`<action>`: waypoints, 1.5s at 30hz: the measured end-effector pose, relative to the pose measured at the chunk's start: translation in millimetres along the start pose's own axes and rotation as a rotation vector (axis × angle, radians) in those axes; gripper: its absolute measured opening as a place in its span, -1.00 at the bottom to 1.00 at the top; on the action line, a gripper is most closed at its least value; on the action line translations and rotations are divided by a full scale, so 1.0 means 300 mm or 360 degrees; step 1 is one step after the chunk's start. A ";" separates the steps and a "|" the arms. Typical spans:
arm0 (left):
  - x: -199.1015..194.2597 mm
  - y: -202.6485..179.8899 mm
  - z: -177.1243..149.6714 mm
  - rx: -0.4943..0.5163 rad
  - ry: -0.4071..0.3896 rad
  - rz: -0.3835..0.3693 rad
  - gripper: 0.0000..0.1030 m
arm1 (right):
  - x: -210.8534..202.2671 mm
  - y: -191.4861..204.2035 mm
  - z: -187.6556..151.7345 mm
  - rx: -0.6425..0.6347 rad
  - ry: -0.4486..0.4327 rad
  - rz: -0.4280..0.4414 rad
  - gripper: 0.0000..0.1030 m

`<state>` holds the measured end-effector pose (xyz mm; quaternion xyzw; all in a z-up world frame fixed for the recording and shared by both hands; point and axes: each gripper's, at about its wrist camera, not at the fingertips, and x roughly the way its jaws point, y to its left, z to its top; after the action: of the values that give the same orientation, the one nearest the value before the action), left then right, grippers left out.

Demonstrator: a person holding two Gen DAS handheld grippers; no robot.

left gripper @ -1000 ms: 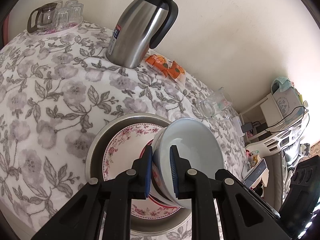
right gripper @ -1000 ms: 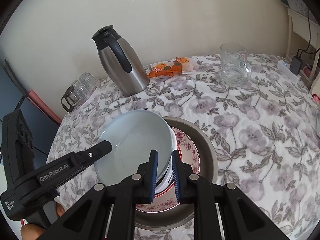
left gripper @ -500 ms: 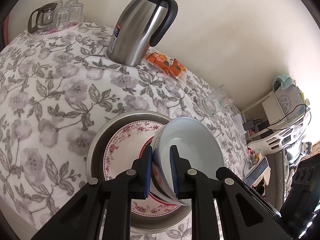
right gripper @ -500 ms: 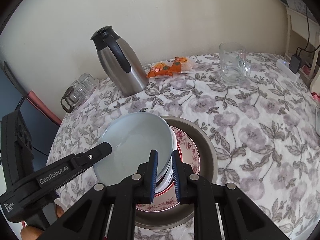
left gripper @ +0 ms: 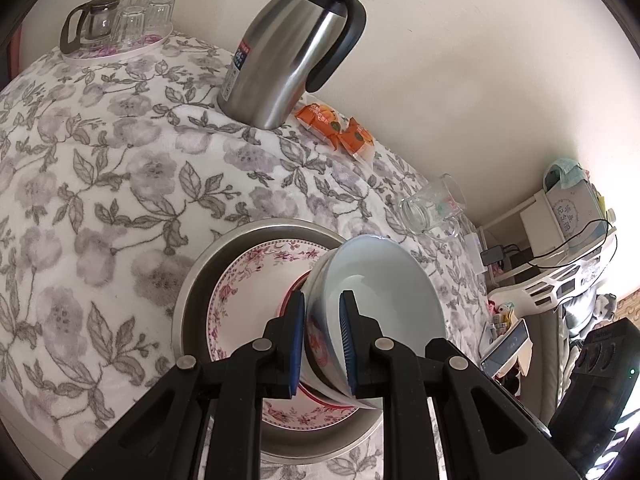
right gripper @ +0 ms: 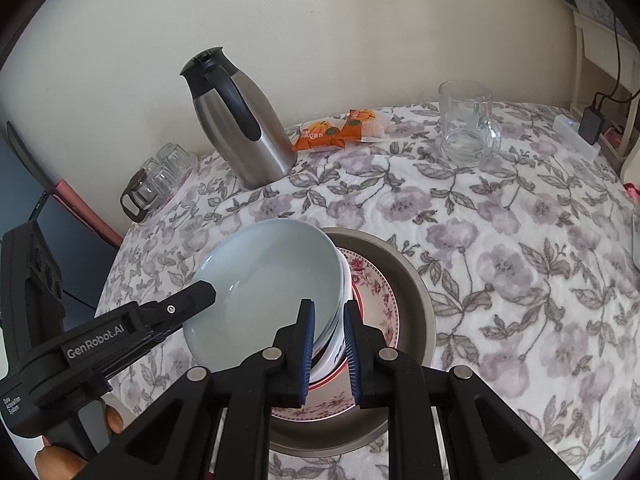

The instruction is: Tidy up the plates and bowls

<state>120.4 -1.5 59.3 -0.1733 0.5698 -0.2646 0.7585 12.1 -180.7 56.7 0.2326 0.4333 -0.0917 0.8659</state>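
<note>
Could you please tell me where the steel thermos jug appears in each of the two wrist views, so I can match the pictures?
Left wrist view: the steel thermos jug stands top centre, leaning right, handle to the right.
Right wrist view: the jug stands upper left of centre, handle facing the camera.
Shared landmark: the orange snack packets lie just right of the jug's base in both views.

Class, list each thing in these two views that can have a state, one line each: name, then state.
Left hand-held gripper: shut on bowl stack rim.
Right hand-held gripper: shut on bowl stack rim.
Bowl stack: nested, tilted, top bowl empty.
Floral plate: lying in metal basin.
Thermos jug: upright, lid on.
Glass mug: upright, empty.
</note>
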 end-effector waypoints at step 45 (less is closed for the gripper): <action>-0.062 0.018 0.010 0.0083 -0.0197 0.0535 0.89 | -0.011 -0.038 0.003 -0.0041 -0.0077 -0.0265 1.00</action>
<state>120.4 13.8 71.6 -0.0719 0.5358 -0.1378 0.8299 6.6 -191.3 55.9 0.1823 0.4311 -0.1633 0.8685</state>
